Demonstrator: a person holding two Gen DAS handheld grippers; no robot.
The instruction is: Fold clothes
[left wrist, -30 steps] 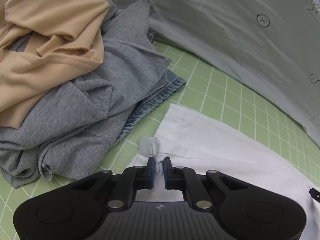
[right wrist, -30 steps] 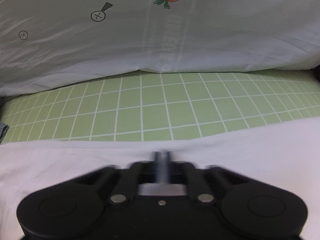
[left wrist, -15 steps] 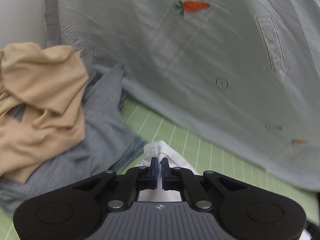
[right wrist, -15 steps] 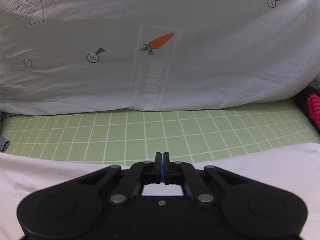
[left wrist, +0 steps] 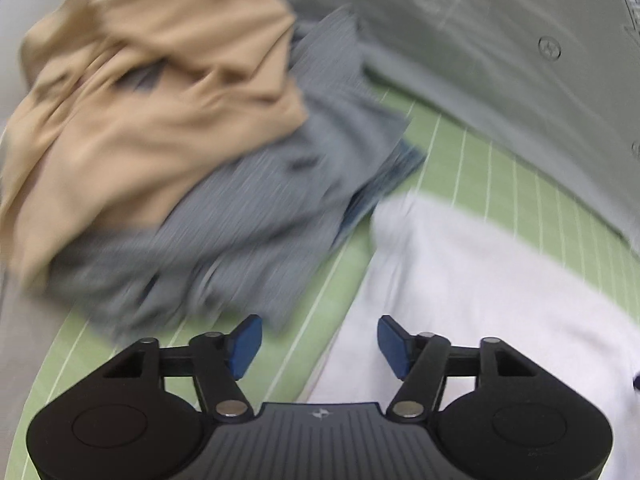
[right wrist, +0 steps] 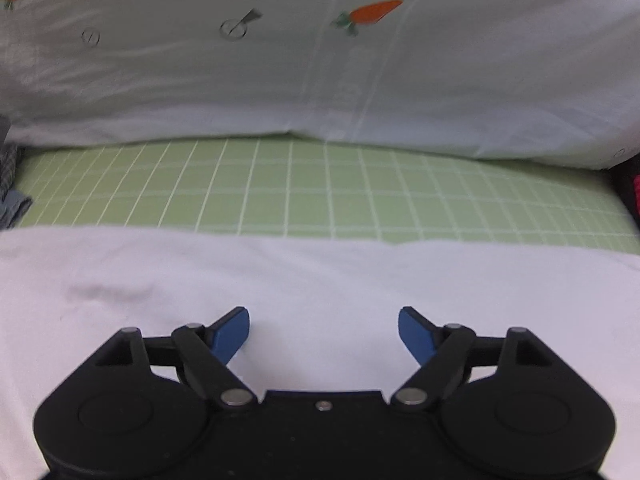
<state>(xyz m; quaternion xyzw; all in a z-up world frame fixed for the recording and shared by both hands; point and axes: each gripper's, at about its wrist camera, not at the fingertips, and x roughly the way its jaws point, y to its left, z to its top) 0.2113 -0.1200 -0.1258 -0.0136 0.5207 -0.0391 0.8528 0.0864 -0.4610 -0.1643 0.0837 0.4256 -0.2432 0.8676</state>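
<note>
**White garment flat on mat, both grippers open above it**

White garment [right wrist: 320, 280] lies spread on the green grid mat [right wrist: 320, 188], long axis running left-right across the right wrist view, far edge fairly straight. Whether that edge is a fold or a hem cannot be told. Pale printed sheet [right wrist: 280, 80] with carrots backs the mat.

Pile of other clothes sits left of the white piece: tan garment [left wrist: 140, 100] on top, grey garment [left wrist: 260, 220] under it, a strip of denim [left wrist: 400, 168] poking out beneath. Pile looks crumpled; left view is blurred.

Left gripper [left wrist: 319, 346] has jaws spread wide, nothing between the blue pads, and sits over the white garment's left edge, mat and pile just ahead-left. Right gripper [right wrist: 323, 336] is also wide apart and empty, directly over the cloth's middle, cloth extending both sides of it.

Judgement: both grippers are about equally near; the left one has the cloth's end to its right, so any fold along the long axis would start there. Scene fits either a fold just laid down or a piece spread for folding.
</note>
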